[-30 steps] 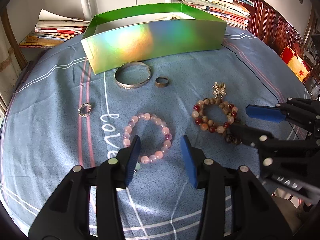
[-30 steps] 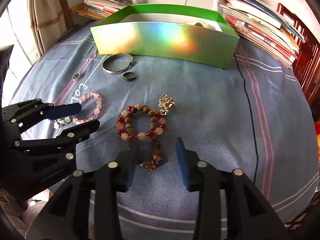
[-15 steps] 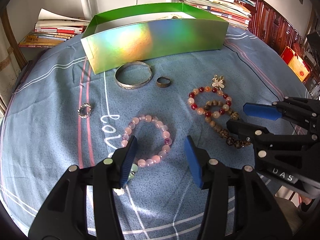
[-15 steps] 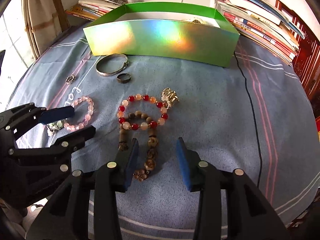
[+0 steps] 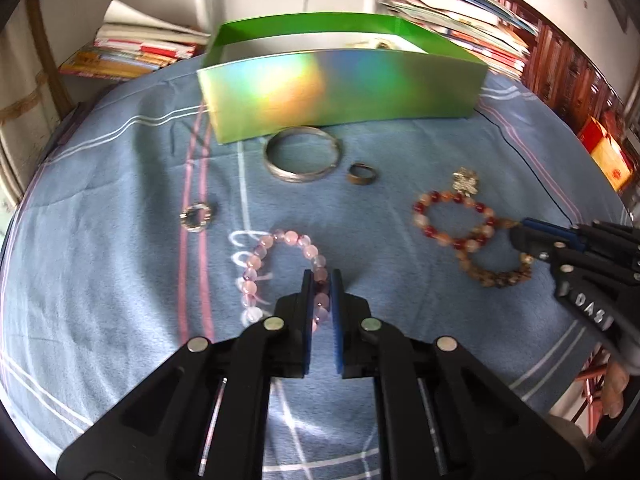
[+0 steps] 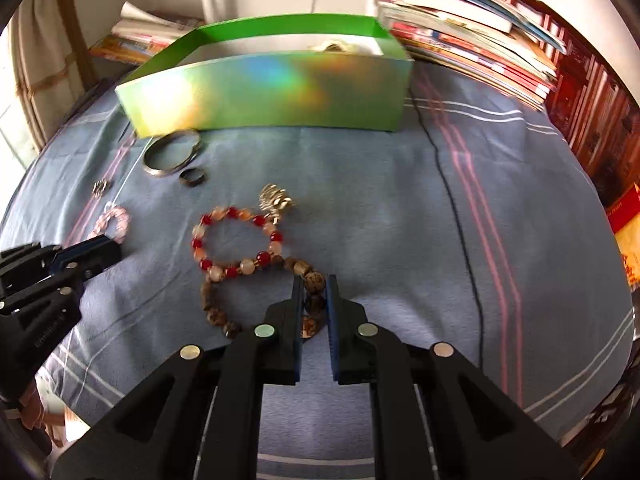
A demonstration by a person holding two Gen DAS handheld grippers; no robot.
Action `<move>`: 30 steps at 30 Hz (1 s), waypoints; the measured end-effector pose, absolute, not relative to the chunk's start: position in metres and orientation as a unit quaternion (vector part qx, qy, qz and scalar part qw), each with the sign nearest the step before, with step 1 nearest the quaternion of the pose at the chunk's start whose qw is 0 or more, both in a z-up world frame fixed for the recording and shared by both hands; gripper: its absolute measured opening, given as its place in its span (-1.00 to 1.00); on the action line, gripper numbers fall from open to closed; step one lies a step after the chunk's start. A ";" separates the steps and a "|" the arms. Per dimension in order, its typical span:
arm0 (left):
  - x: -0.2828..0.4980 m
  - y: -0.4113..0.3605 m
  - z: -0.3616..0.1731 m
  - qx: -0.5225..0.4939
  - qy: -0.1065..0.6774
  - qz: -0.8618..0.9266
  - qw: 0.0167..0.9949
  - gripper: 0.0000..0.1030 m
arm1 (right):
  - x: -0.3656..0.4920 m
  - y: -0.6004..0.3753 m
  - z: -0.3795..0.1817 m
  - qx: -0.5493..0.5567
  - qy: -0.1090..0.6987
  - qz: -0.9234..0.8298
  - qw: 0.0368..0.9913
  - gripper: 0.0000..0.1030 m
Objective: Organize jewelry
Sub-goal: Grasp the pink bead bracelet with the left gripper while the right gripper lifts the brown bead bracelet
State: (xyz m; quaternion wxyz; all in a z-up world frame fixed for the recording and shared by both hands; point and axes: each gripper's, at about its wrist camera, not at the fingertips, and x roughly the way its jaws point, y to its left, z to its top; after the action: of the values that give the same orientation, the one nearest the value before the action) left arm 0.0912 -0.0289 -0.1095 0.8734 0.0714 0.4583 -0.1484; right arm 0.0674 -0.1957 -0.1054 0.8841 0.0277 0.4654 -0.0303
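Clamping my left gripper (image 5: pixel 321 300) on the pink bracelet (image 5: pixel 280 276), right gripper (image 6: pixel 314 300) on the brown bracelet (image 6: pixel 256 300); green box (image 5: pixel 340 92) nearly empty, five pieces unsorted.

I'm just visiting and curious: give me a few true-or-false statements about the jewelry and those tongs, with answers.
1. The left tongs are shut on the pink bead bracelet. True.
2. The right tongs grip the silver bangle. False: they are shut on the brown bead bracelet.
3. The green box has a lid on. False: it is open on top.
4. A small ring lies beside the bangle. True.
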 end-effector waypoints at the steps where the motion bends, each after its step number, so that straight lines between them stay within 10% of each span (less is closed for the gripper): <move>1: 0.093 -0.024 -0.108 0.065 0.458 -0.145 0.875 -0.83 | 0.067 -0.200 -0.103 0.032 0.461 -0.037 0.886 -0.79; 13: 0.092 -0.029 -0.111 0.080 0.456 -0.141 0.875 -0.44 | 0.067 -0.217 -0.110 0.042 0.468 -0.051 0.881 -0.27; 19: 0.091 -0.033 -0.111 0.084 0.449 -0.141 0.878 -0.62 | 0.065 -0.208 -0.112 0.028 0.464 -0.041 0.885 -0.78; 30: 0.084 -0.028 -0.080 0.072 0.419 -0.145 0.894 -0.83 | 0.055 -0.202 -0.058 0.035 0.399 -0.023 0.916 -0.79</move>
State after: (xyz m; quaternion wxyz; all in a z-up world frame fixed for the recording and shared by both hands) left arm 0.0841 -0.0283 -0.0801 0.8937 0.0716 0.4187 -0.1446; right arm 0.0546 -0.2023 -0.0578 0.9160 0.0347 0.3989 -0.0235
